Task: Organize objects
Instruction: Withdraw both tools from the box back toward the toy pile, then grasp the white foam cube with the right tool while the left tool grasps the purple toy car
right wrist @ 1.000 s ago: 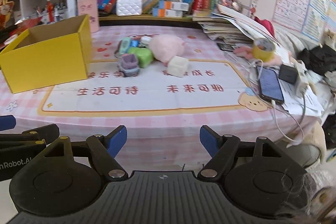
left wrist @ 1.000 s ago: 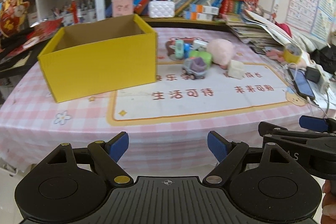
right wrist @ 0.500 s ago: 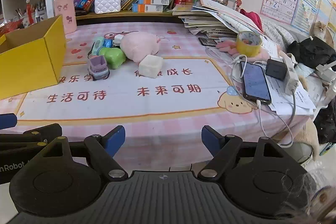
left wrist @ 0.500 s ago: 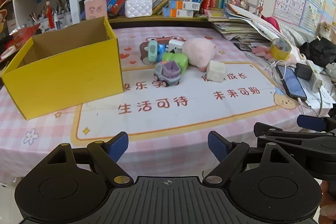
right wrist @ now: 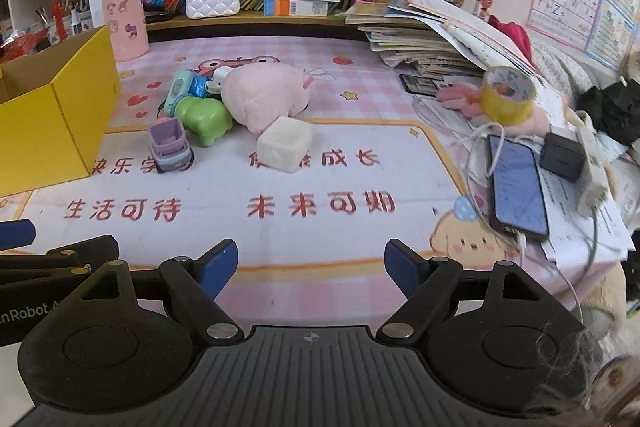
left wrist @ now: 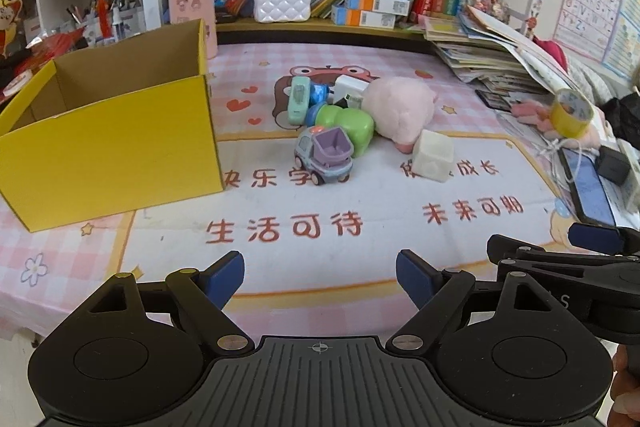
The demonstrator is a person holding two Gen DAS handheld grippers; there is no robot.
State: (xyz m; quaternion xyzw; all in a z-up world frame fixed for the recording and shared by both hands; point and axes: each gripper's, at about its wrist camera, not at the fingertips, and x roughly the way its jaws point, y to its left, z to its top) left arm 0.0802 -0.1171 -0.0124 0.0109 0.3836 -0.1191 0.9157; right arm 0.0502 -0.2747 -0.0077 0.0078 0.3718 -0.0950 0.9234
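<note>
Toys (left wrist: pixel 340 131) cluster beside the yellow box (left wrist: pixel 112 147); left hand-held gripper (left wrist: pixel 320 277) and right hand-held gripper (right wrist: pixel 312 265) gape empty.

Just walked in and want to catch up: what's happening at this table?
A person holds two tongs, left and right, both open and empty above the table's near edge. The toys, among them a truck, plush and white cube, lie beside the yellow box. Nothing is picked up yet.

a matt yellow cardboard box (left wrist: pixel 108 143) sits ahead-left of the grippers on a smooth printed tablecloth (left wrist: pixel 320 239); beyond, a fuzzy pink plush toy (left wrist: pixel 396 111) and glossy plastic toy truck (left wrist: pixel 326 157).
</note>
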